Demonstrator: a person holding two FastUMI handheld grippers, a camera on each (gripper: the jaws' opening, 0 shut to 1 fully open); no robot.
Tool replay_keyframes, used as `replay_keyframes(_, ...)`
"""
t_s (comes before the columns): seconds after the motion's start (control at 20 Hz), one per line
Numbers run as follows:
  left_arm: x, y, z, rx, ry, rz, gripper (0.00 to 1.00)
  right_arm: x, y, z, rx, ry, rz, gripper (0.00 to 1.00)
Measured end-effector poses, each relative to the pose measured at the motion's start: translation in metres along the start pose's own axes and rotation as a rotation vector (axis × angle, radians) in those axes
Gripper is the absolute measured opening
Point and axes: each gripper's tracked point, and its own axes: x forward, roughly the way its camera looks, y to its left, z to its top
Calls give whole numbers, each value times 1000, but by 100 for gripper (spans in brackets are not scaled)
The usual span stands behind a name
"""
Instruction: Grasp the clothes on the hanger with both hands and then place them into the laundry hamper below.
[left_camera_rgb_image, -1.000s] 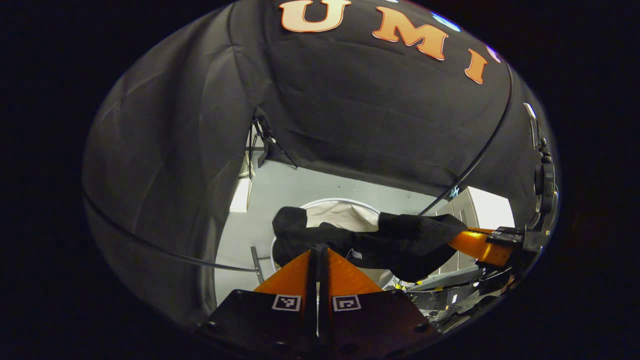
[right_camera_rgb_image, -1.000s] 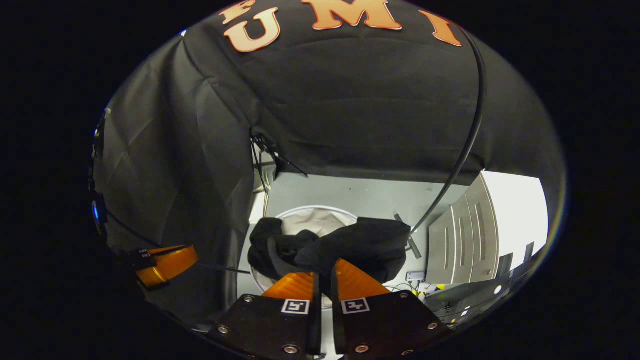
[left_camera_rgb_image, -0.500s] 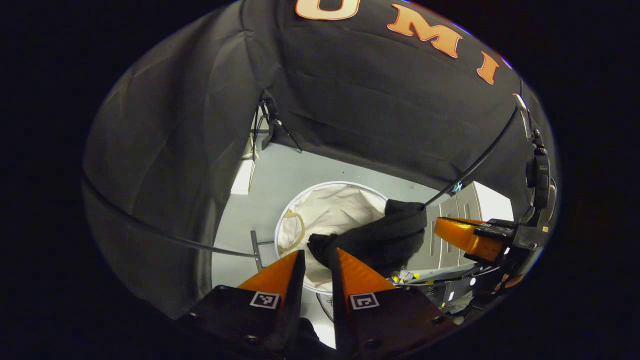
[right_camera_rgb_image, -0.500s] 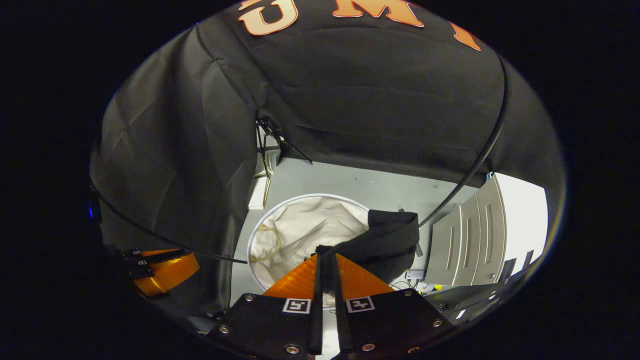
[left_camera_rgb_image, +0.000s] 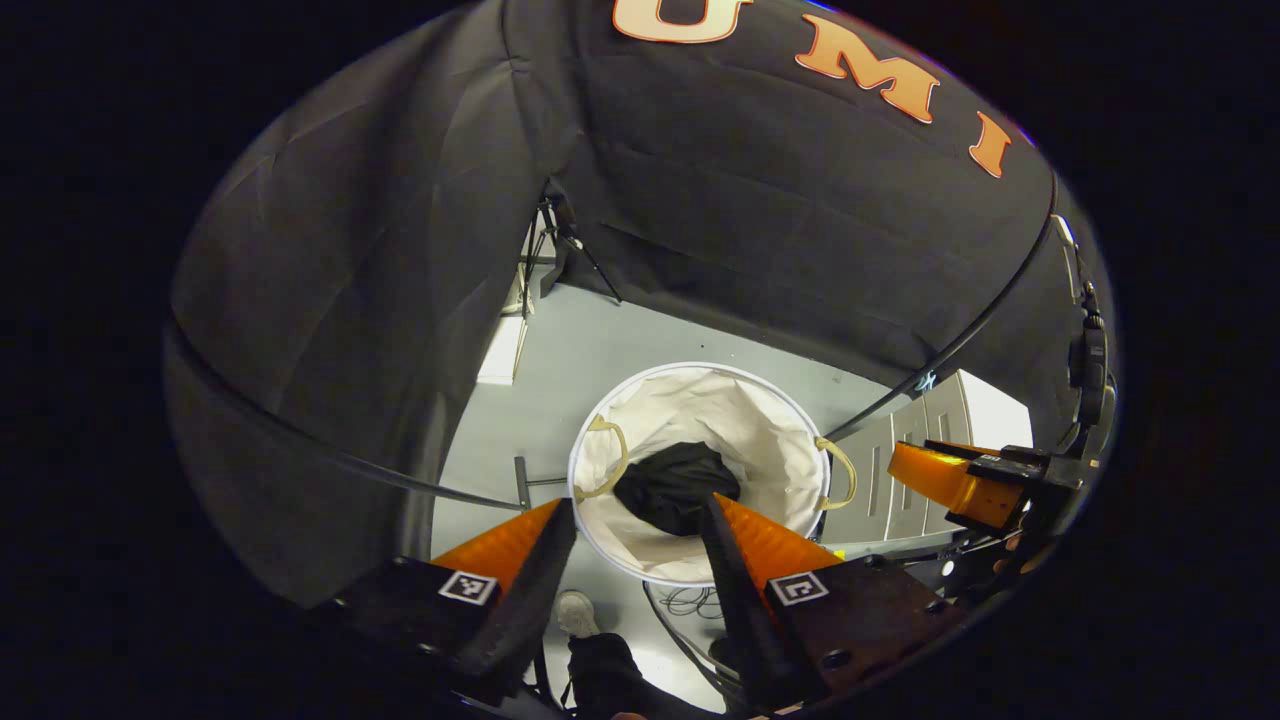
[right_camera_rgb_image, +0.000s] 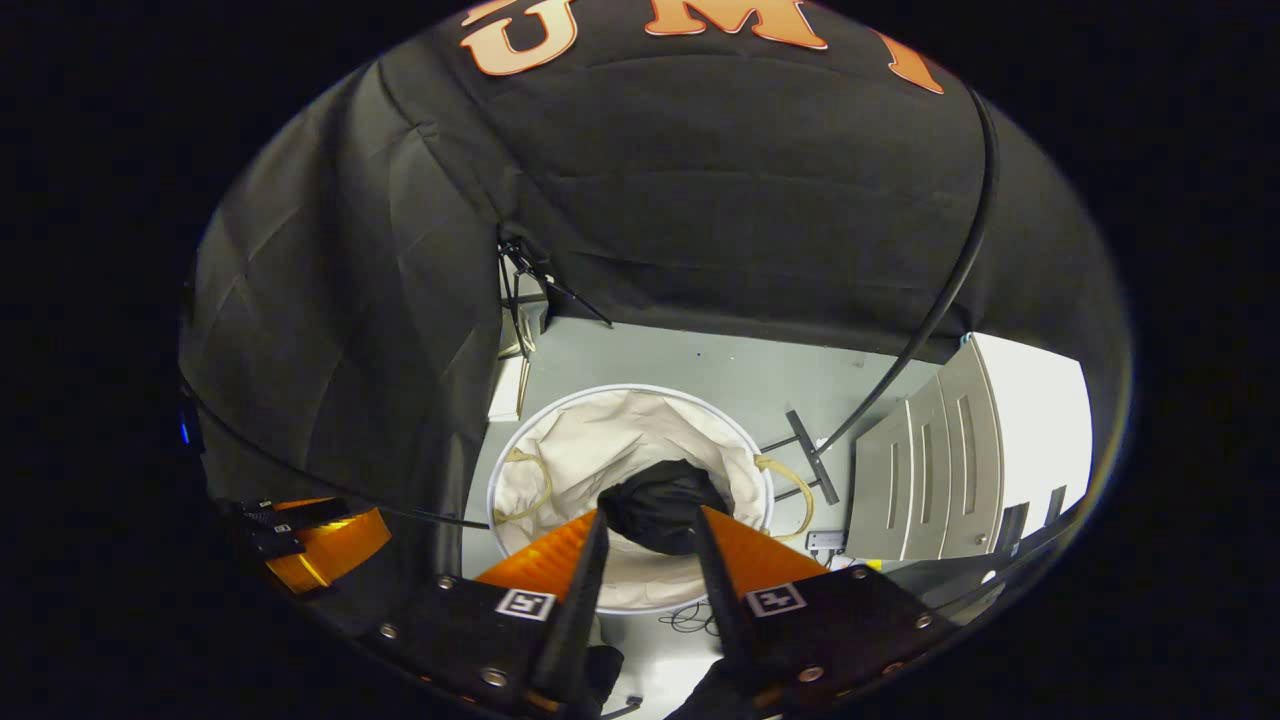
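Note:
The black garment lies bunched at the bottom of the round white laundry hamper on the floor below. My left gripper hangs open above the hamper with nothing between its fingers. In the right gripper view the same garment rests inside the hamper, and my right gripper is open and apart from it. The right gripper appears at the right edge of the left gripper view. The left gripper appears at the left edge of the right gripper view.
The hamper has rope handles on both sides. A white cabinet stands to the right on the grey floor. A black curved pole runs down to a foot bar. A tripod stands in the far corner.
Both grippers opened, the left first, then the right. The black garment dropped from them into the hamper. Both grippers now sit a little higher over the hamper.

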Motion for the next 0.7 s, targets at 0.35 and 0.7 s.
replay_keyframes(0.35,-28,7,20,44,-93,30,87,-49,-37,12,44,-55,-43,93)
replay_keyframes(0.7,-72,0,46,68,-173,19,99,-102,-71,22,32,-117,-95,94)
